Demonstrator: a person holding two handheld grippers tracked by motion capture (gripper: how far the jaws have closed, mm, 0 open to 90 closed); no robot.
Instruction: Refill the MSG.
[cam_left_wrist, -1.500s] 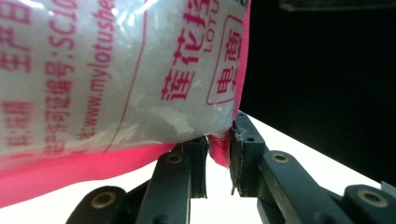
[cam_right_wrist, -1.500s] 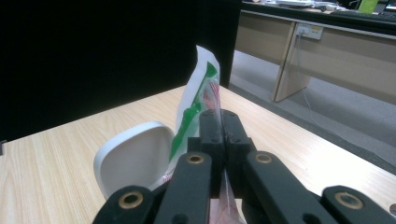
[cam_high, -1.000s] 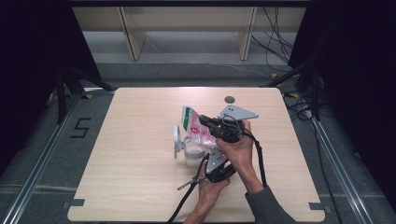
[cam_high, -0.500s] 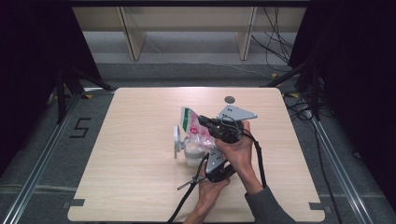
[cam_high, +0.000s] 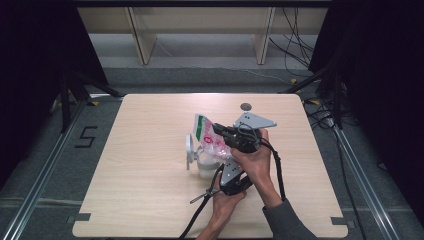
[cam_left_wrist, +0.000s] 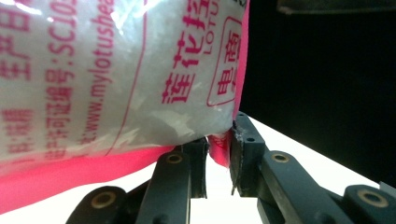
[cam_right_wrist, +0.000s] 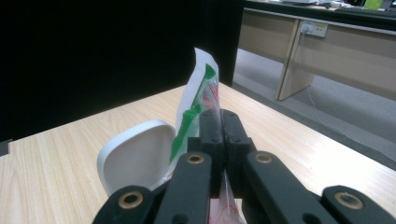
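**Bag gripped at two points above the container**

On the tabletop (cam_high: 140, 150) I hold the printed plastic bag (cam_high: 209, 137) tilted over the white container (cam_high: 204, 165), whose lid (cam_high: 189, 150) stands open. My right gripper (cam_high: 220, 129) is clamped on the bag's upper edge. My left gripper (cam_left_wrist: 218, 154) pinches the bag's pink bottom corner. A small dark disc (cam_high: 245, 106) lies well apart.

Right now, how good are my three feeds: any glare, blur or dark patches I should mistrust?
High view: evenly lit table, black surroundings, bag small but readable. Left gripper view: bag so close that its print is soft, white highlights at top, table blown out white, background black. Right gripper view: jaws sharp, bag edge and white lid clear, left half unlit.
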